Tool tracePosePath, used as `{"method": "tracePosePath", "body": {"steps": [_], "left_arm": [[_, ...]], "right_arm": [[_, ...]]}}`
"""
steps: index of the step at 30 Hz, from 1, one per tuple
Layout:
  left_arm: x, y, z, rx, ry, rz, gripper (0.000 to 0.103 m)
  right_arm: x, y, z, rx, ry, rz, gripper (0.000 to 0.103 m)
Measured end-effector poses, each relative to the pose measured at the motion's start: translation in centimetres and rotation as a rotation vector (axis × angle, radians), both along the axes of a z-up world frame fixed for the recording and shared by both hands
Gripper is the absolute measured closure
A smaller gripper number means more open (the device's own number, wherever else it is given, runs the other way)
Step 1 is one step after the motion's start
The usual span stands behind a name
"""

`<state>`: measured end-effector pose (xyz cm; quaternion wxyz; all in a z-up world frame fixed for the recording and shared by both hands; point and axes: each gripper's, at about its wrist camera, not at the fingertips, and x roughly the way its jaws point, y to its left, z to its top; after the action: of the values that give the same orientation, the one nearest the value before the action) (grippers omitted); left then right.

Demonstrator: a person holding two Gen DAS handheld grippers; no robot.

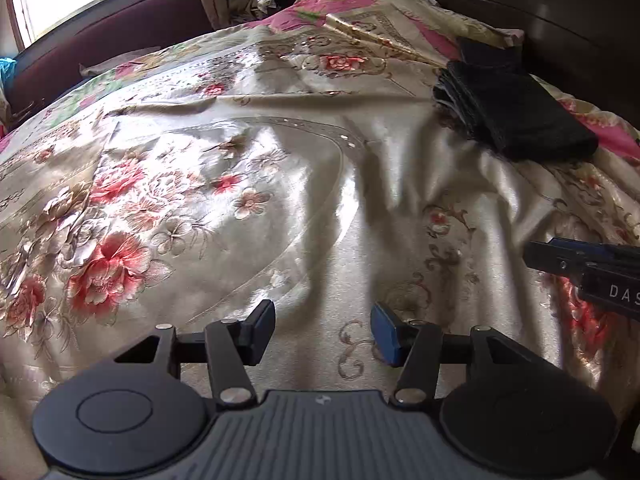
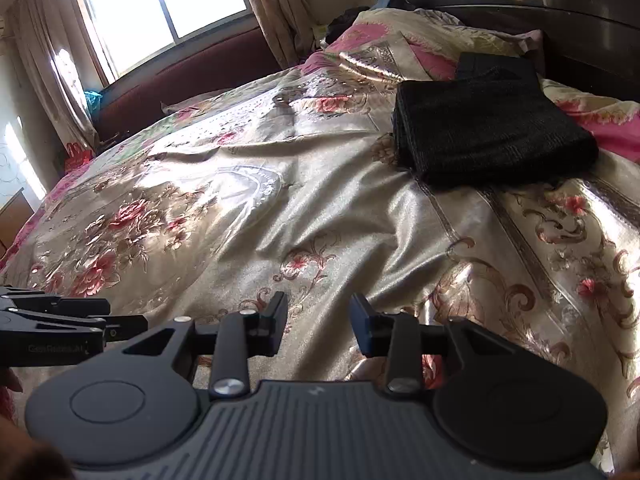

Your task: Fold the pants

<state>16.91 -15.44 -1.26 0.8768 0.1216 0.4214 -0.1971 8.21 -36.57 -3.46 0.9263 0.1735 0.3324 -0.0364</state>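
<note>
Black pants [image 1: 516,114] lie folded in a thick stack at the far right of the bed, near the dark headboard; the right wrist view shows the same stack [image 2: 492,136] ahead and to the right. My left gripper [image 1: 323,334] is open over the bare floral bedspread, nothing between its fingers. My right gripper [image 2: 319,330] is also open and empty, its jaws a little closer together. Both hover over the near part of the bed, well short of the pants. Each gripper shows at the edge of the other's view.
A shiny floral bedspread [image 1: 224,168] covers the bed. A pillow [image 2: 404,40] lies beyond the pants, against a dark wooden headboard [image 2: 580,28]. A maroon padded bench [image 2: 192,76] runs under the window [image 2: 164,4] on the far left.
</note>
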Motion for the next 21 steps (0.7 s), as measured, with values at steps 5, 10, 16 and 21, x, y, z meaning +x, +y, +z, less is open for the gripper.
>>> {"method": "tracePosePath", "body": {"steps": [5, 10, 16, 21], "left_arm": [[1.1, 2.4, -0.6, 0.006, -0.02, 0.075, 0.037], [1.6, 5.1, -1.9, 0.014, -0.028, 0.151, 0.037], [2.6, 7.8, -3.4, 0.021, -0.017, 0.236, 0.037], [3.3, 8.8, -4.2, 0.008, -0.028, 0.268, 0.036]], "right_arm": [[1.5, 0.1, -0.4, -0.023, -0.001, 0.011, 0.066], [2.5, -0.1, -0.7, -0.075, 0.0, 0.02, 0.067], [4.6, -1.2, -1.2, -0.071, 0.004, -0.004, 0.067], [6.3, -1.1, -2.2, -0.07, 0.019, 0.003, 0.067]]}}
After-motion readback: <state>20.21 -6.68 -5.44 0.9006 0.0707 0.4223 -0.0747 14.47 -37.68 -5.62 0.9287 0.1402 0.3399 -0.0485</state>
